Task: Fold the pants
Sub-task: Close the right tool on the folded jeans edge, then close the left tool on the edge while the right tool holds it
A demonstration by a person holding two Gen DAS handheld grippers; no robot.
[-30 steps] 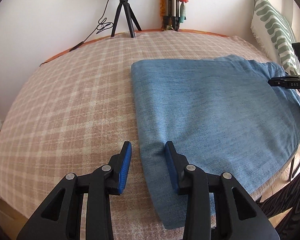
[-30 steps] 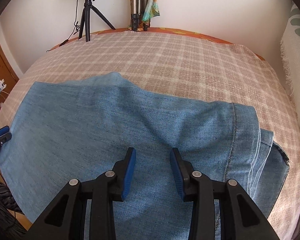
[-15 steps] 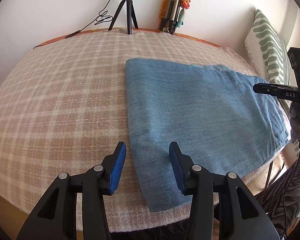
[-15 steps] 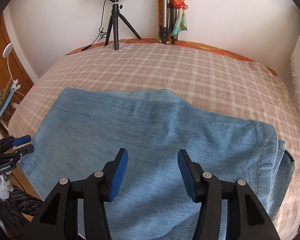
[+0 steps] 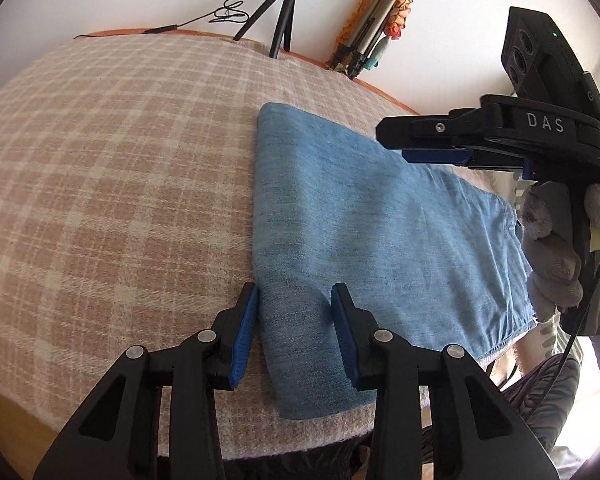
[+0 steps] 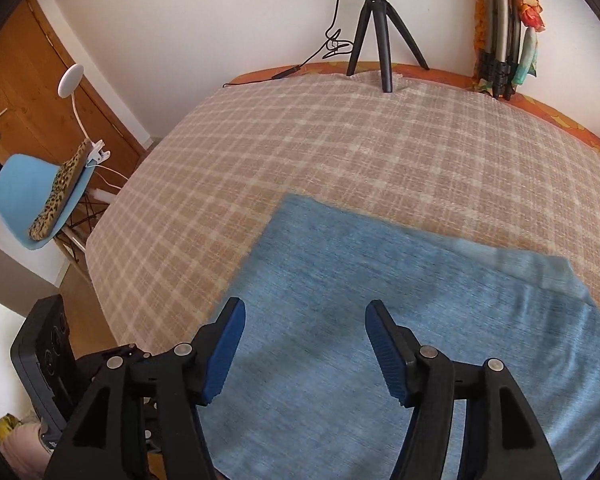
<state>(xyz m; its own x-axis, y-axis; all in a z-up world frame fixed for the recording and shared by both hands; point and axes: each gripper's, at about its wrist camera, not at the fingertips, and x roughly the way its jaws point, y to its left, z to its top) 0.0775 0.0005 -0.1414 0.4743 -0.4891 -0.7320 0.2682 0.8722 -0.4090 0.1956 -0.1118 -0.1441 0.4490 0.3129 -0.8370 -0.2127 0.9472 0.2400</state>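
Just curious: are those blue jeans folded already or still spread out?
Folded. The jeans lie as one layered rectangle on the checked blanket, with a smooth fold along one end.

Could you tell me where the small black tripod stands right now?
The black tripod stands at the far edge of the plaid blanket against the white wall, top centre in the right wrist view, beyond the folded jeans.

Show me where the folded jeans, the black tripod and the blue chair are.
Folded jeans (image 5: 364, 216), left wrist view, middle of the denim.
Black tripod (image 6: 376, 28), right wrist view, upper legs.
Blue chair (image 6: 16, 196), right wrist view, seat shell.
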